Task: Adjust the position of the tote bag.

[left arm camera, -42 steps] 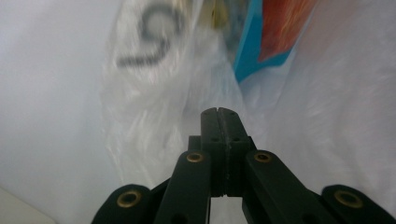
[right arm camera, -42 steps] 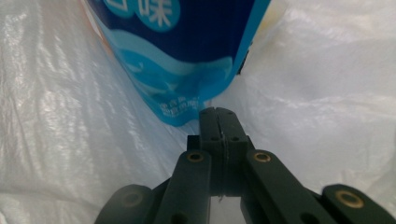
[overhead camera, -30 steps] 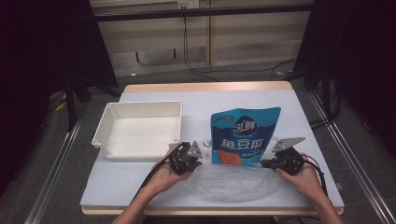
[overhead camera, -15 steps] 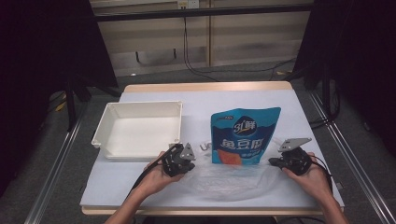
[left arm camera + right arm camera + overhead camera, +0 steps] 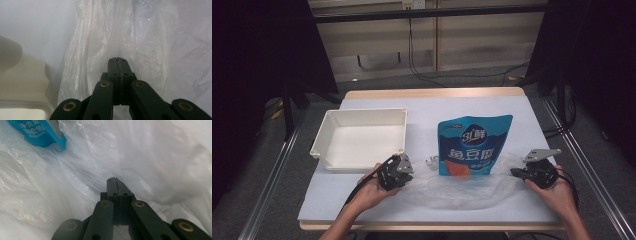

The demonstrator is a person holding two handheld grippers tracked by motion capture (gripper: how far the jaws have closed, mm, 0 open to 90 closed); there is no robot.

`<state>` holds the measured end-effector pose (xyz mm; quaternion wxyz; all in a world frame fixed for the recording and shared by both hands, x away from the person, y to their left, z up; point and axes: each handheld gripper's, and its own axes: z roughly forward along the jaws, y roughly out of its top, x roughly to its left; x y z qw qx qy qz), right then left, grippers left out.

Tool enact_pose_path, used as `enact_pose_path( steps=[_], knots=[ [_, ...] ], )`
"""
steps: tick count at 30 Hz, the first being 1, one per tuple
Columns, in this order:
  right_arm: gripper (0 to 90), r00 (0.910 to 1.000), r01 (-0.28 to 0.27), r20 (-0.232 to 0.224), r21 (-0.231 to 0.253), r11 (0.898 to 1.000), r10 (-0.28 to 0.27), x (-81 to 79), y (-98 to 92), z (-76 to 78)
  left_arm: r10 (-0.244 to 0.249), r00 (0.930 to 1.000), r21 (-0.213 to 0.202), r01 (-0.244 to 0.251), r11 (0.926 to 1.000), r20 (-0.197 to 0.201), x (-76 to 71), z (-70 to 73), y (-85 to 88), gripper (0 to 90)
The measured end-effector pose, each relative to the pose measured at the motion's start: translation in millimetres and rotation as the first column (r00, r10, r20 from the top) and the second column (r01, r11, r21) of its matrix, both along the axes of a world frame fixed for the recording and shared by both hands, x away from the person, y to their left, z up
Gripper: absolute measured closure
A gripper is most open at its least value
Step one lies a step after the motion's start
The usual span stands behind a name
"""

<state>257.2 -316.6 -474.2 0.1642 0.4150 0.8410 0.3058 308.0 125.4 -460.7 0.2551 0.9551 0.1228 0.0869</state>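
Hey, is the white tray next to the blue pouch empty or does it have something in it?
Empty. In the high view the white tray shows a bare white floor inside its walls, with nothing lying in it; the blue pouch lies outside it on the table.

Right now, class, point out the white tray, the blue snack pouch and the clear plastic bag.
white tray (image 5: 323, 150), high view, left rim.
blue snack pouch (image 5: 474, 142), high view, front panel.
clear plastic bag (image 5: 462, 189), high view, crumpled middle.
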Motion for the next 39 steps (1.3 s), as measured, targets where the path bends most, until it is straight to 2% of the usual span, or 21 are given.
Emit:
enact_pose_path(
  steps=[2,6,10,13,16,18,20,21,22,24,26,29,32,34,36,37,38,39],
  knots=[
    [90.0,0.9999,0.009,-0.006,0.0,1.0,-0.009,-0.3,-1.2,0.3,0.006,1.0,-0.004,-0.006,1.0,-0.001,-0.5,-0.3,0.3,90.0],
    [90.0,0.9994,0.034,0.005,-0.015,0.999,-0.034,-0.1,-5.0,0.5,0.001,0.9999,0.024,-0.002,0.9997,0.014,-2.0,1.0,2.8,90.0],
    [90.0,0.9988,0.049,0.001,-0.017,0.999,-0.049,0.0,-6.6,0.6,0.013,0.9998,0.002,-0.013,0.9999,0.012,-2.6,-0.2,7.4,90.0],
    [90.0,0.9986,0.052,0.008,-0.018,0.998,-0.052,1.1,-7.8,0.3,0.013,0.9998,0.004,-0.013,0.9999,0.014,-3.3,-0.1,9.6,90.0],
    [90.0,0.9981,0.062,0.005,-0.019,0.998,-0.061,2.6,-9.0,0.2,0.006,0.9995,0.03,-0.007,0.9995,0.03,-4.7,0.9,9.2,90.0],
    [90.0,0.9976,0.069,0.005,-0.023,0.997,-0.069,2.5,-8.7,0.3,0.012,0.9998,0.013,-0.012,0.9998,0.017,-4.0,0.5,9.8,90.0],
    [90.0,0.9962,0.087,0.0,-0.016,0.996,-0.087,2.5,-10.0,0.4,0.007,0.9999,0.014,-0.007,0.9999,0.01,-3.4,0.8,10.6,90.0],
    [90.0,0.9971,0.075,0.003,-0.005,0.997,-0.075,3.8,-11.7,-0.2,0.004,0.9999,0.017,-0.004,0.9998,0.015,-3.8,0.8,10.5,90.0],
    [90.0,0.9962,0.087,-0.004,0.002,0.996,-0.087,3.6,-12.0,-0.2,0.015,0.9993,0.018,-0.016,0.9997,0.033,-5.3,0.4,9.8,90.0],
    [90.0,0.9964,0.085,-0.003,-0.001,0.996,-0.085,4.0,-12.0,-0.2,0.01,0.9994,0.029,-0.011,0.9995,0.034,-3.7,1.0,10.3,90.0],
    [90.0,0.9955,0.095,0.005,-0.008,0.995,-0.095,4.1,-11.7,-0.4,0.046,0.9989,-0.003,-0.046,0.9989,0.012,-0.2,-0.2,10.7,90.0],
    [90.0,0.9953,0.095,0.017,-0.018,0.995,-0.095,2.4,-9.5,-0.3,0.064,0.9978,-0.028,-0.065,0.9975,-0.017,5.1,-0.8,12.4,90.0],
    [90.0,0.9949,0.1,0.018,-0.015,0.995,-0.099,2.3,-9.0,-0.4,0.08,0.9965,-0.056,-0.082,0.9951,-0.022,7.6,-2.2,13.4,90.0],
    [90.0,0.995,0.096,0.027,-0.006,0.995,-0.096,3.9,-10.5,-1.3,0.07,0.9972,-0.064,-0.072,0.9954,-0.025,8.6,-2.2,14.4,90.0],
    [90.0,0.9946,0.101,0.019,0.011,0.995,-0.102,4.8,-10.8,-1.7,0.069,0.9973,-0.099,-0.071,0.9925,-0.024,5.9,-0.4,14.1,90.0],
    [90.0,0.9947,0.1,0.021,0.009,0.995,-0.1,4.9,-10.8,-1.4,0.063,0.998,-0.097,-0.063,0.9933,-0.002,4.3,3.0,13.1,90.0],
    [90.0,0.9953,0.094,0.022,0.012,0.995,-0.094,4.4,-9.8,-0.8,0.066,0.9978,-0.113,-0.067,0.9913,-0.007,1.9,5.5,11.7,90.0],
    [90.0,0.9961,0.084,0.024,0.016,0.996,-0.085,3.6,-8.5,-0.6,0.04,0.9992,-0.126,-0.041,0.9911,-0.008,2.0,8.7,11.6,90.0]
  ],
)
